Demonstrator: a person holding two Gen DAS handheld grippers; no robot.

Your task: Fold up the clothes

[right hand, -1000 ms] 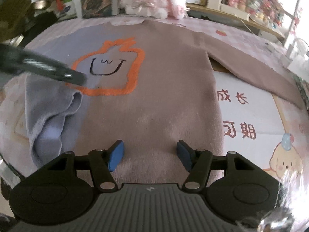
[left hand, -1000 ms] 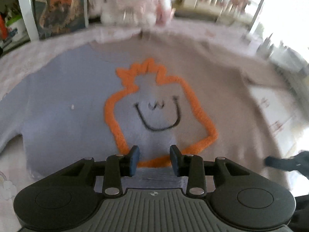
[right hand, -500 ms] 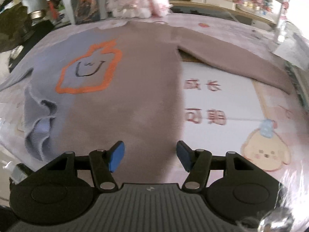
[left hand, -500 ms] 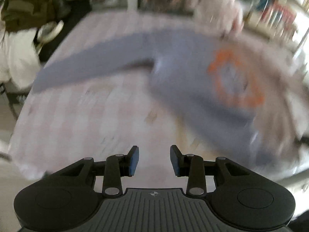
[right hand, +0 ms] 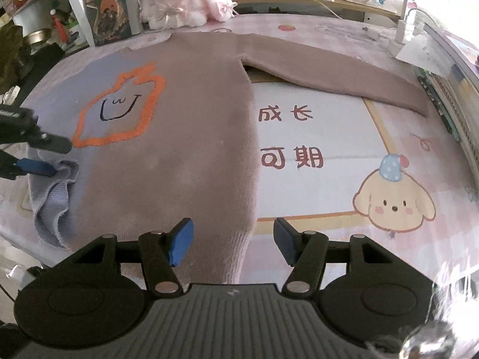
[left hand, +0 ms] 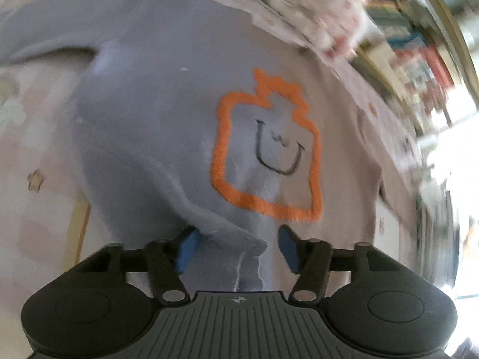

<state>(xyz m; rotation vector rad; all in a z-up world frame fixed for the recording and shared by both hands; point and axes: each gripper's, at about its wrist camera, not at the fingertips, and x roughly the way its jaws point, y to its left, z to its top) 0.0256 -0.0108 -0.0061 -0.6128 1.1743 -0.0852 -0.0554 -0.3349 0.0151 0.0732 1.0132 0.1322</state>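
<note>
Straddling sweater [left hand: 155, 137] hem fold, left tongs [left hand: 236, 246] open; right tongs [right hand: 230, 242] astride hem corner.

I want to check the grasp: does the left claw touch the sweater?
Touching. The right wrist view shows the left claw with its blue pad pressed on the bunched hem of the sweater.

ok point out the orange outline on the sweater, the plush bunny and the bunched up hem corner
orange outline [right hand: 119, 110], right wrist view, on the face drawn inside it
plush bunny [right hand: 182, 0], right wrist view, middle of its body
bunched hem corner [right hand: 54, 200], right wrist view, on the ribbed lilac fold
</note>
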